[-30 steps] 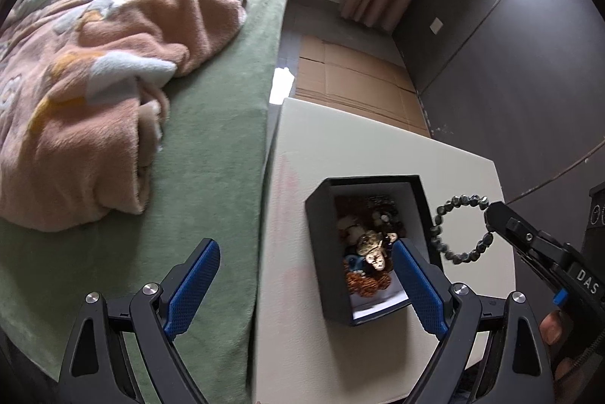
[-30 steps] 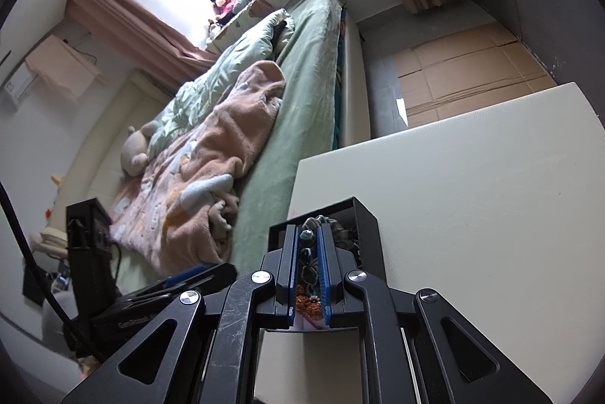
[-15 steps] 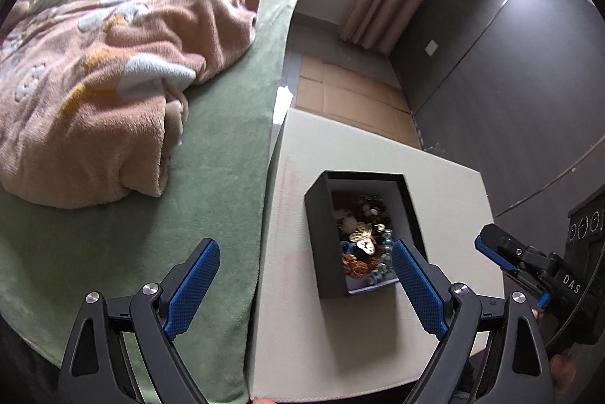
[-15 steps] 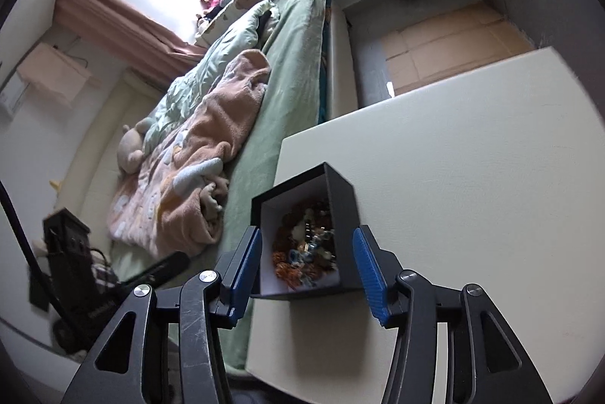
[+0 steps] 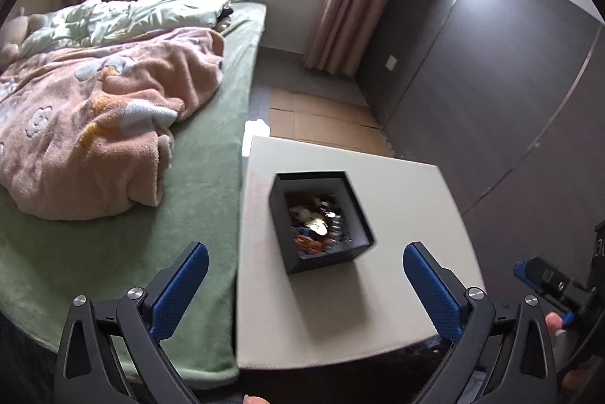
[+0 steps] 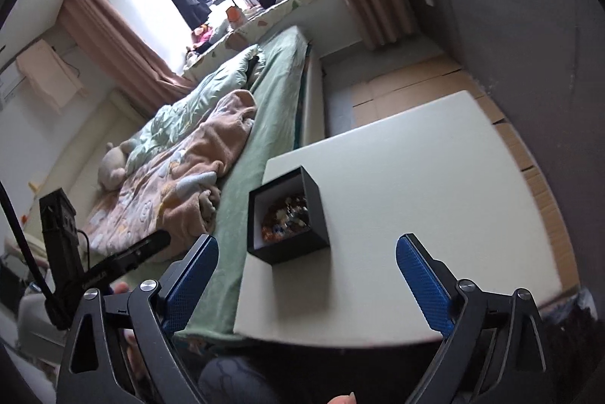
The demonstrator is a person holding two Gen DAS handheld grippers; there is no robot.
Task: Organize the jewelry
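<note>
1. Bed (image 5: 113, 234): green sheet, running along the left edge of your table; a pink fleece blanket (image 5: 94, 124) is heaped on it, well apart from the table.
2. Table (image 5: 397, 290): white top, square, its far edge toward the cardboard-covered floor (image 5: 321, 113).
3. Black box (image 5: 321, 258): open-topped, standing on the table nearer the left edge than the right, about midway between the far and near edges. It sits skewed to the table edges.
4. Jewelry (image 5: 319, 224): a mixed heap of beads and gold-toned pieces lying inside the black box; single pieces are blurred in the left wrist view.
5. Your left gripper (image 5: 302, 290): held above the near left part of the table, pointing forward and down at the box; fingers spread wide, nothing between the blue pads (image 5: 181, 290).
6. Your right gripper (image 6: 306, 275): held above the near edge of the table, tilted, the box ahead between its fingers and clear of them; jaws wide apart, holding nothing. In the left wrist view its tip (image 5: 537, 275) shows off the table's right edge.
</note>
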